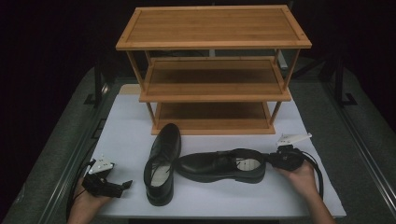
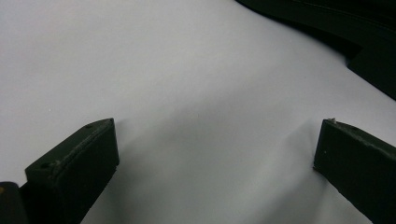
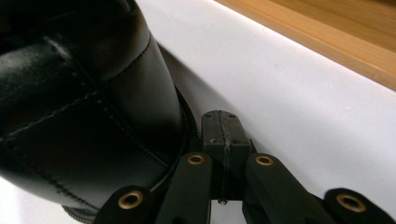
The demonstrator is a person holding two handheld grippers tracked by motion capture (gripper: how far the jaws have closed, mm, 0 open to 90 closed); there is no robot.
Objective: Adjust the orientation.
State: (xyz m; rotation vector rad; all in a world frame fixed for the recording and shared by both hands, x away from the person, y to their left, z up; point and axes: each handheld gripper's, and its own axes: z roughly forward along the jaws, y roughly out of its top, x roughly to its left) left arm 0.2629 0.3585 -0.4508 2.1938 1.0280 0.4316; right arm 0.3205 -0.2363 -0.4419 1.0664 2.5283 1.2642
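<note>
A: Shoes, two black ones, lay on the white sheet (image 1: 126,126) over the bench. One (image 1: 161,163) pointed away toward the wooden rack (image 1: 212,70); the other (image 1: 222,165) lay crosswise in front of the rack, toe to the left, touching the first.

B: And the rack?

A: Three shelves, standing at the far side of the sheet, nothing on them that I could see.

B: Where were the hands?

A: The right hand (image 1: 301,175) held the right gripper (image 1: 273,159) just at the heel of the crosswise shoe. In the right gripper view its jaws were pressed together with nothing between them, the tips beside the heel leather (image 3: 79,107), the sheet and the rack's edge (image 3: 327,42) beyond.

B: Touching the shoe?

A: Couldn't tell, close as it was.

B: The left?

A: The left gripper (image 1: 122,185) rested low at the near left corner, well apart from the shoes. Its jaws stood wide apart over bare sheet (image 2: 187,93).
</note>
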